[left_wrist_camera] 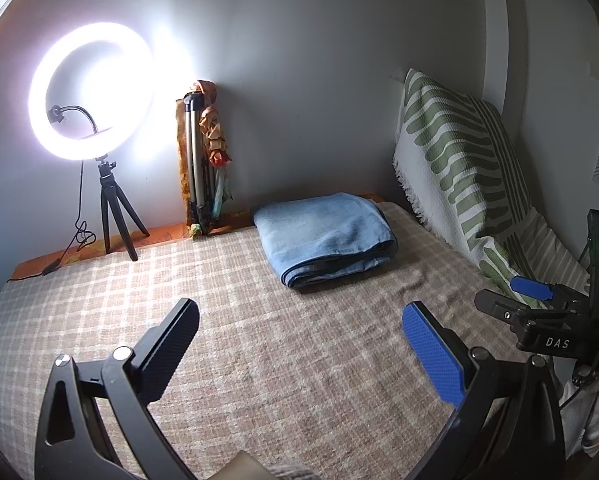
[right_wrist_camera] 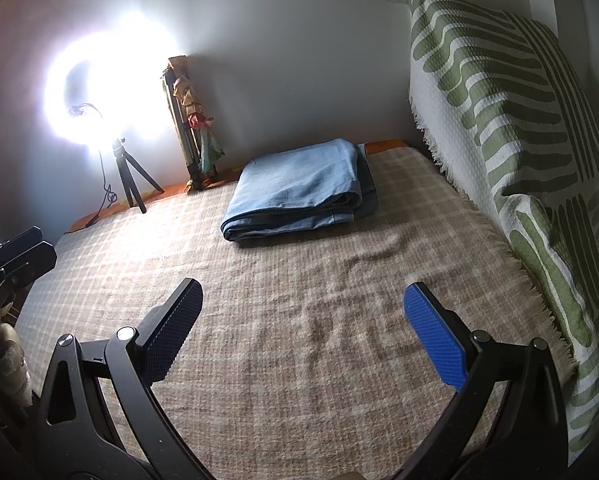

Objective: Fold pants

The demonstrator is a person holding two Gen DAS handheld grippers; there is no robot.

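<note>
The pants [right_wrist_camera: 295, 190] are lying folded at the far side of the bed [right_wrist_camera: 283, 320], near the wall, their lower layers hiding under the top fold. The left gripper [left_wrist_camera: 299, 344] and right gripper [right_wrist_camera: 303, 328] are hovering well short of them, fingers spread wide and holding nothing. The right gripper's body, reading "DAS", is getting cut off at the left view's edge, and the ring light [left_wrist_camera: 91, 92] is glaring, washing out the wall around it.

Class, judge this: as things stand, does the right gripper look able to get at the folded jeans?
Probably yes. The right gripper is open, and only bare checked blanket lies between it and the folded jeans; nothing blocks the way.
</note>
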